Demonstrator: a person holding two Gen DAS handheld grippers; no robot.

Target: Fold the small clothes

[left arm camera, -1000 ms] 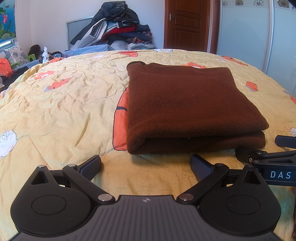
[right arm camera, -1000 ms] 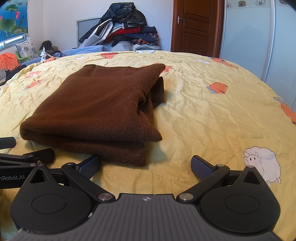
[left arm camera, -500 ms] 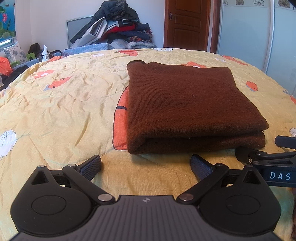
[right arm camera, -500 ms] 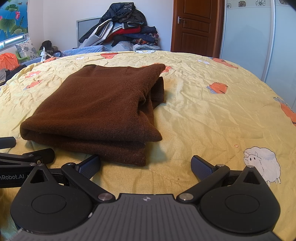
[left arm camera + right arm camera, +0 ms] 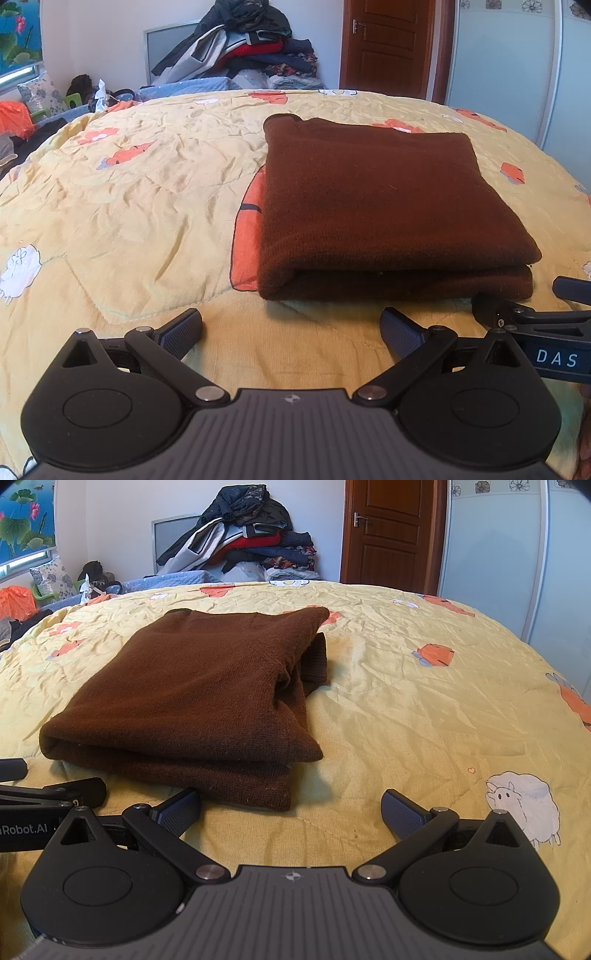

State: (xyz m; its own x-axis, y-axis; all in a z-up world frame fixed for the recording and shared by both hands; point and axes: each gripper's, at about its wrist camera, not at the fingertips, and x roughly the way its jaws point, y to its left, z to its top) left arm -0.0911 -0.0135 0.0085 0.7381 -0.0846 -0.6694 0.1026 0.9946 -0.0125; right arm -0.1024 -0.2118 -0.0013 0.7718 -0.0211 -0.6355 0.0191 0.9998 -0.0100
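Nearest the cameras, the left gripper [image 5: 291, 325] and the right gripper [image 5: 291, 805] hover low over the bed, jaws spread wide and holding nothing, side by side at the near edge. Just beyond them lies the brown sweater [image 5: 373, 206], a knitted garment folded into a thick, neat rectangle, its doubled layers stacked at the near edge and a ribbed cuff showing at the far right side. It rests on the yellow quilt [image 5: 424, 709] printed with sheep. Behind, a pile of clothes [image 5: 251, 542] stands beside a wooden door [image 5: 388, 531].
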